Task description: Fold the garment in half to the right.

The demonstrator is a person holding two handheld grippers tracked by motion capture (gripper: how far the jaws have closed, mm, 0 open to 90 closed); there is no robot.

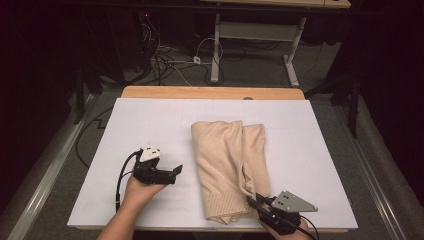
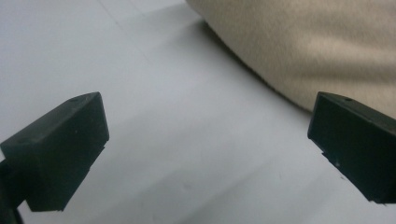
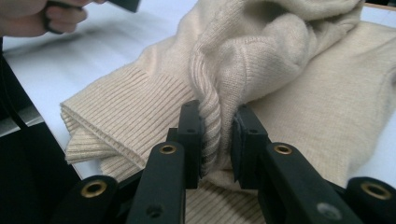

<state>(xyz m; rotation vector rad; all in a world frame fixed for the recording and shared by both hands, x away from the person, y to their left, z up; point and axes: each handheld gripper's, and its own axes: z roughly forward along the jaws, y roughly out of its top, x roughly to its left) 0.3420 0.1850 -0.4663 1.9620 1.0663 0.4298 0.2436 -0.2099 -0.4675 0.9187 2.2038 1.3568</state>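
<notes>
The beige sweater (image 1: pixel 229 167) lies folded lengthwise mid-tabletop (image 1: pixel 150 125), so the narrowing folds look done. The right gripper (image 3: pixel 217 140) pinches its ribbed near edge; the left gripper (image 1: pixel 176 170) hovers beside it, jaws released. A crosswise fold probably remains.

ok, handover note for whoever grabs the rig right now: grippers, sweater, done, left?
Left gripper: open, nothing between the jaws, over bare white table cover to the left of the sweater.
Right gripper: shut on a ribbed fold at the near edge of the beige sweater.
Sweater: folded lengthwise into a long bundle at the middle of the table, ribbed hem toward the person.
Done: lengthwise folds look in place.
Left, probably: fold it across to a shorter bundle; the left gripper needs a new grip first.
</notes>
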